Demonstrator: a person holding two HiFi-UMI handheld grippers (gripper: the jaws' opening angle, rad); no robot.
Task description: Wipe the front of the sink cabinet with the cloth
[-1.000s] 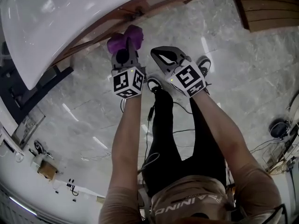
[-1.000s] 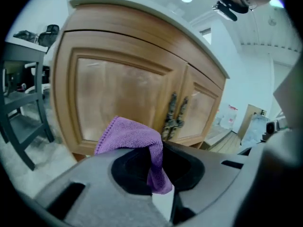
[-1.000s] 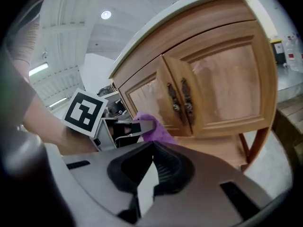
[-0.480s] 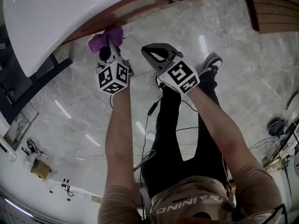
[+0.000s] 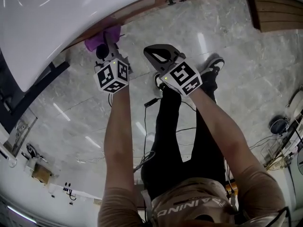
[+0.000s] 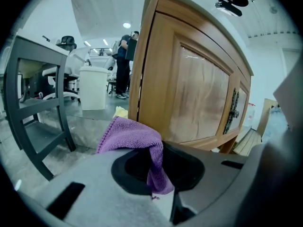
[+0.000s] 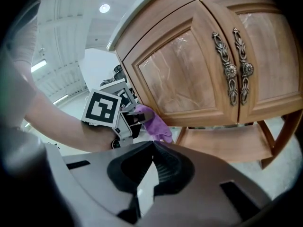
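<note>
Purple cloth (image 6: 128, 136) is clenched in your left claw (image 6: 158, 150), bunched over its tips and hanging down between them. Just ahead of that claw stands the wooden sink cabinet (image 6: 199, 93), the cloth at its lower left corner. Your right claw (image 7: 152, 145), beside the left one, is pressed together and empty; the cabinet's ornate door handles (image 7: 236, 70) lie above it, to its right.

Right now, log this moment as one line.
left claw: shut on cloth | cloth: purple, at sink cabinet front, left end | right claw: shut, empty
</note>
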